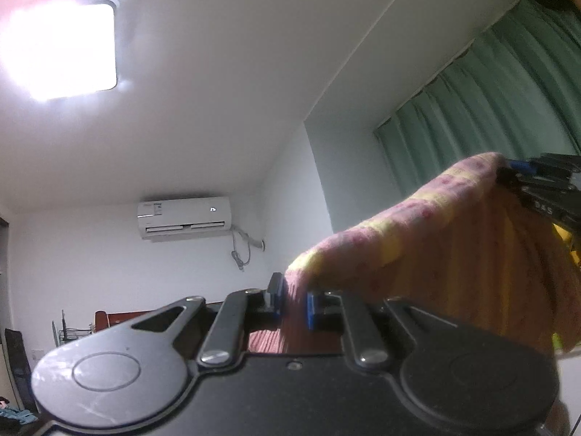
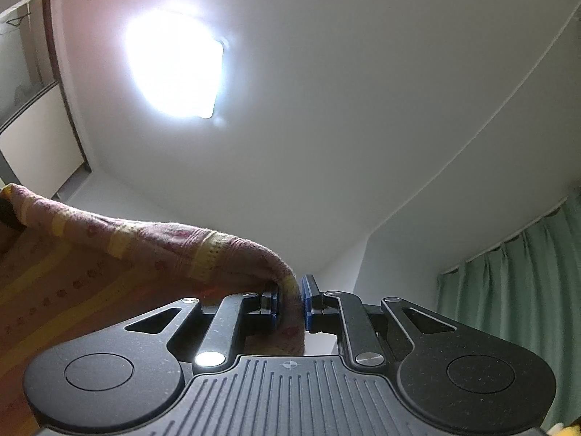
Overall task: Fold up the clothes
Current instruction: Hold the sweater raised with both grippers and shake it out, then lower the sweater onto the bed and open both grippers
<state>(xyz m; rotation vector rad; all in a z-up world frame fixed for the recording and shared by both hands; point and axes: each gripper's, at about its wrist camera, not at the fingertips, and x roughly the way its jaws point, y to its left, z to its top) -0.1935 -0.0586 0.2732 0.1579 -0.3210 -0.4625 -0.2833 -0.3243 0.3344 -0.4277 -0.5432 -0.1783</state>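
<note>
Both claws pinch the cloth [image 1: 435,247] edge – left gripper [image 1: 293,299] on one end, right gripper [image 2: 290,301] on the other, blue pads closed tight on fabric. Cloth hangs stretched between them, raised up toward the ceiling – lamp [image 2: 174,65] overhead, green curtain [image 1: 490,109] behind

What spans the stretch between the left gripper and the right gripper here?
A pink and yellow patterned cloth spans it. In the left wrist view its top edge sags from the left gripper to the right gripper; both are clamped on it.
</note>
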